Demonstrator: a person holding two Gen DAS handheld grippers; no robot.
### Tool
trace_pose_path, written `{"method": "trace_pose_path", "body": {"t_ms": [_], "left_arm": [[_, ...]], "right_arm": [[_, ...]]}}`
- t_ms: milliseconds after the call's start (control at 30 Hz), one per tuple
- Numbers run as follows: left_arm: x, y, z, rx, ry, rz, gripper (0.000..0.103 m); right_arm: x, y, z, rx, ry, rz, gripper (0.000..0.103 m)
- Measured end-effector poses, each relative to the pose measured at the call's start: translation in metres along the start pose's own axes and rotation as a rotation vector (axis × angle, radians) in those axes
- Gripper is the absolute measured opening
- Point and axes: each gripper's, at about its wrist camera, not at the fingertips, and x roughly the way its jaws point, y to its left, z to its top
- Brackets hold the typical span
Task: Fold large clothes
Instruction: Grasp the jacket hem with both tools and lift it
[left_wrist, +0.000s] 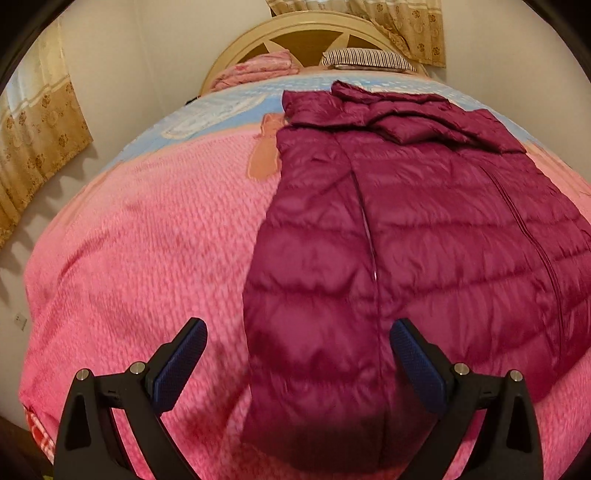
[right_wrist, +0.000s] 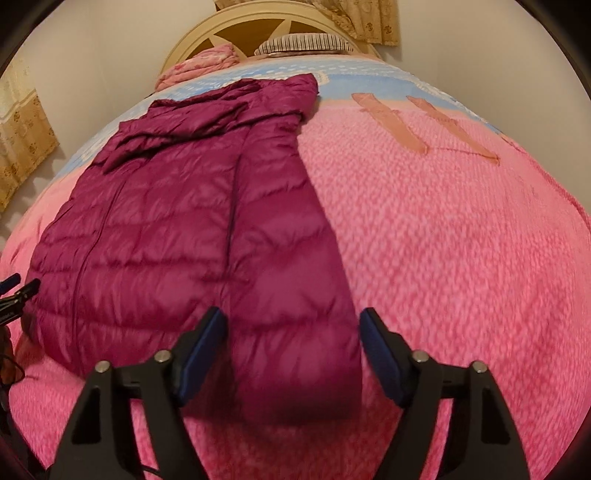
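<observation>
Left wrist view, left to right: patterned gold curtain (left_wrist: 33, 129) at far left against a pale wall, then pink textured bedspread (left_wrist: 147, 229) filling the frame. Left gripper (left_wrist: 297, 334) low and centre, jaws spread wide, blue pads (left_wrist: 181, 365) bare, nothing gripped; left pad over bedspread, right pad over jacket hem.

Magenta quilted down jacket (left_wrist: 424, 221) flat on the bedspread, right of centre, hem toward the camera, collar end toward the headboard. Horizontal quilting lines, glossy fabric, zipper line (left_wrist: 524, 236) running lengthwise, a long seam or fold edge left of it. Sleeves appear folded in across the top; collar area bunched and creased. Left edge straight, side looks already folded inward.

Beyond: folded pink blanket (left_wrist: 255, 68), striped pillow (left_wrist: 365, 59), arched cream headboard (left_wrist: 306, 29).

Right wrist view: tip of the left gripper at the far left edge, beside the jacket. Jacket left of centre. Right gripper (right_wrist: 293, 328) jaws well apart, pads not pressing; jacket's near right corner lies below and between them, contact unclear. Right of that, bare bedspread, two orange appliqué strips (right_wrist: 424, 125) near the blue band.
</observation>
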Motion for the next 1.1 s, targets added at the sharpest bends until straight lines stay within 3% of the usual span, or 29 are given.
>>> {"method": "trace_pose_path", "body": {"t_ms": [100, 167, 200, 267, 333, 567, 833, 967, 1100], "left_arm": [[-0.002, 0.0, -0.001, -0.005, 0.002, -0.024, 0.094], [0.001, -0.002, -0.002, 0.001, 0.029, -0.068, 0.052], [0.003, -0.002, -0.003, -0.003, 0.048, -0.095, 0.043], [0.003, -0.003, -0.005, -0.007, 0.062, -0.111, 0.019], [-0.003, -0.002, -0.004, 0.0, 0.047, -0.11, 0.006], [-0.079, 0.008, 0.013, 0.039, -0.159, -0.116, 0.003], [-0.176, 0.03, 0.031, 0.032, -0.366, -0.15, 0.002], [-0.18, 0.033, 0.061, 0.038, -0.432, -0.117, 0.002], [-0.132, 0.032, 0.119, 0.021, -0.442, -0.098, 0.002]], "right_arm": [[-0.003, 0.004, -0.008, -0.016, 0.0, 0.009, 0.059], [-0.004, 0.008, -0.013, -0.034, -0.003, 0.019, 0.046], [-0.005, 0.01, -0.014, -0.042, -0.005, 0.03, 0.032], [-0.007, 0.013, -0.016, -0.048, -0.009, 0.08, 0.017], [-0.012, 0.016, -0.016, -0.053, -0.03, 0.086, 0.013], [-0.074, 0.008, -0.003, 0.005, -0.175, 0.173, 0.008], [-0.166, 0.019, 0.011, -0.023, -0.368, 0.2, 0.007], [-0.193, 0.026, 0.034, -0.028, -0.479, 0.17, 0.007], [-0.174, 0.031, 0.085, -0.022, -0.544, 0.125, 0.007]]}}
